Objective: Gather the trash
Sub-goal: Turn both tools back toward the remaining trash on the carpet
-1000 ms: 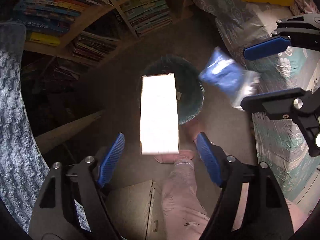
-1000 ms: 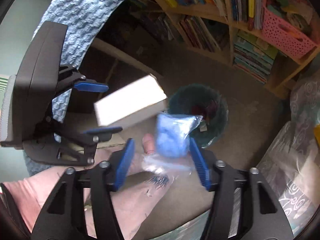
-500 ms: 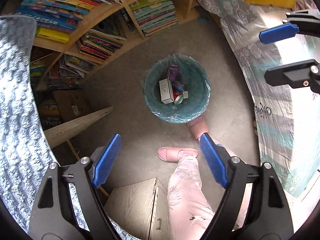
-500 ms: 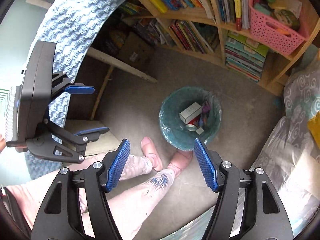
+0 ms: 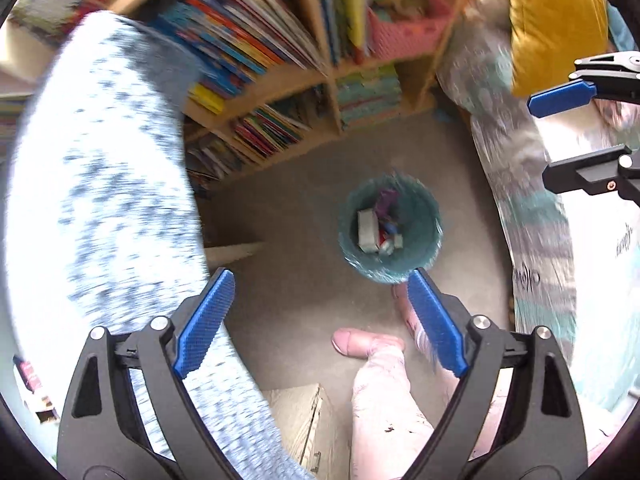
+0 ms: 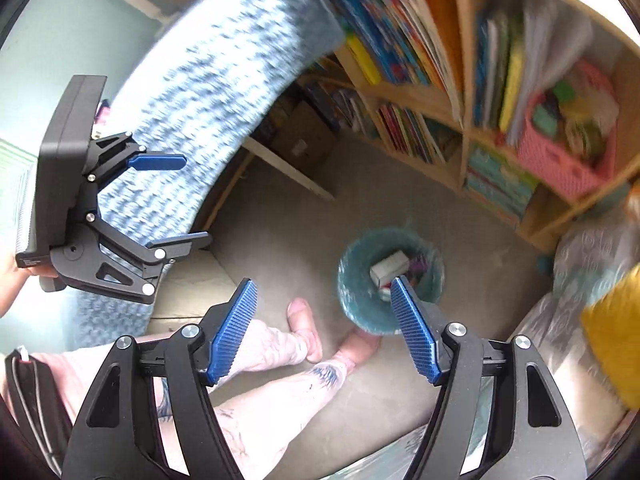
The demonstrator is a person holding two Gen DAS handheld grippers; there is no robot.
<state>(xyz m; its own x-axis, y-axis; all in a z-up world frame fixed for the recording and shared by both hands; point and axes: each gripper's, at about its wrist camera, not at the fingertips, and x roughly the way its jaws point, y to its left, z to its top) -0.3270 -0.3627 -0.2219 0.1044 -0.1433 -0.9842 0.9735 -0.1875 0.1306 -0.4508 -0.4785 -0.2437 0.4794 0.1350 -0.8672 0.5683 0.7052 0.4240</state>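
From the left wrist view, the left hand-held gripper [image 5: 320, 324] points straight down at the floor with its blue pads spread wide and nothing between them; its jaws have just been opening. Below and slightly right sits the teal trash bin [image 5: 390, 227], lined with a thin bag, holding the collected trash: a white carton [image 5: 368, 230], a purple wrapper [image 5: 386, 200] and smaller scraps that are too blurred to name. The right hand-held gripper [image 5: 580, 136] shows at the right edge, over the bed [image 5: 532, 208]. The right wrist view looks down at a slant: the right hand-held gripper's own pads stand well apart and empty, its jaws also just opening, with the bin seen past the right pad and the person's feet [image 6: 304, 316] just beside it. Only this view shows the left hand-held gripper's whole body from the side; only the left view looks squarely into the bin. Judging by looks, the carton is light and stiff, best pinched across its narrow faces; the wrapper is soft, slippery and crushable.
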